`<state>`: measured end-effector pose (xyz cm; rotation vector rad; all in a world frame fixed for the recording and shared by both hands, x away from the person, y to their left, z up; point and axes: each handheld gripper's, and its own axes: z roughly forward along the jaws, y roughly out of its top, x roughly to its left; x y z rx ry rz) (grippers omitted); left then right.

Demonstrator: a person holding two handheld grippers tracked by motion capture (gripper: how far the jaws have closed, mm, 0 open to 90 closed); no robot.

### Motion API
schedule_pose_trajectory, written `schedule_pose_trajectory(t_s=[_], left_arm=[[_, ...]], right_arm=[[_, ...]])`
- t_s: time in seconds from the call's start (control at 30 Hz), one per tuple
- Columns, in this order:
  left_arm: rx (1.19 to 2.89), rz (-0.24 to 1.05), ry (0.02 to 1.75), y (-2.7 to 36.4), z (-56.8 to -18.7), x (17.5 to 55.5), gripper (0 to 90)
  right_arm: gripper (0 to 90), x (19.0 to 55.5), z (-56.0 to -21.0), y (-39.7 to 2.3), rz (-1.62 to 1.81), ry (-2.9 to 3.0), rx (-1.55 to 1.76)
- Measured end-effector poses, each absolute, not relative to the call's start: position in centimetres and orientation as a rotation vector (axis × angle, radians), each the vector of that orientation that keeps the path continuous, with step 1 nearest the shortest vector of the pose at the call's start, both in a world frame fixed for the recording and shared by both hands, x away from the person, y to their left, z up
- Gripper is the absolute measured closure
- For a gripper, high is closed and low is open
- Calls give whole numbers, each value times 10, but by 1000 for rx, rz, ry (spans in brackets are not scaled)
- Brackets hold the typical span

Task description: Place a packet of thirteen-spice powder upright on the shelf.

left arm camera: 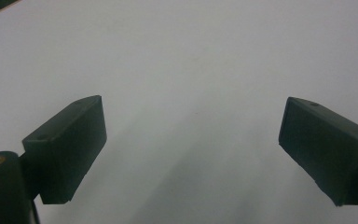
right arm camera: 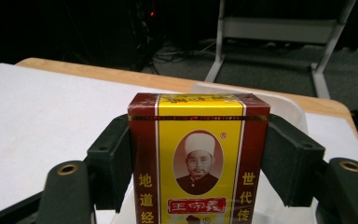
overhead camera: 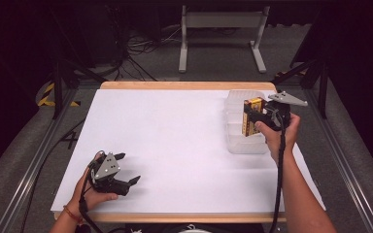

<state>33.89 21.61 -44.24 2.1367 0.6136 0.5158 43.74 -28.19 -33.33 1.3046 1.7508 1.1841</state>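
Your right gripper [overhead camera: 255,116] clamps the yellow box [overhead camera: 251,116] upright over the clear tray [overhead camera: 243,143] near the table's far right corner; your left gripper [overhead camera: 126,168], jaws wide and empty, rests by the near edge.

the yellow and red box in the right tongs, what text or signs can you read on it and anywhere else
"地道经": left red strip of the yellow and dark-red cardboard box, read downward, cut off below.
"世代传": right red strip of that box, read downward.
"王守義": red banner under the portrait, blurred, so a tentative reading.
"®": small mark beside the portrait oval.
Gold print on the box's top face: too foreshortened to read.
White table sheet and clear plastic compartment tray: no text.
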Motion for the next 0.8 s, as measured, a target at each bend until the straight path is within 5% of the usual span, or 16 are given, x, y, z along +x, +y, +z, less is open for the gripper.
schedule_pose_trajectory(t_s=[0.8], left_arm=[[2153,496,607,213,-445,340,83]], right_arm=[[326,413,-368,-292,1251,1433,1364]])
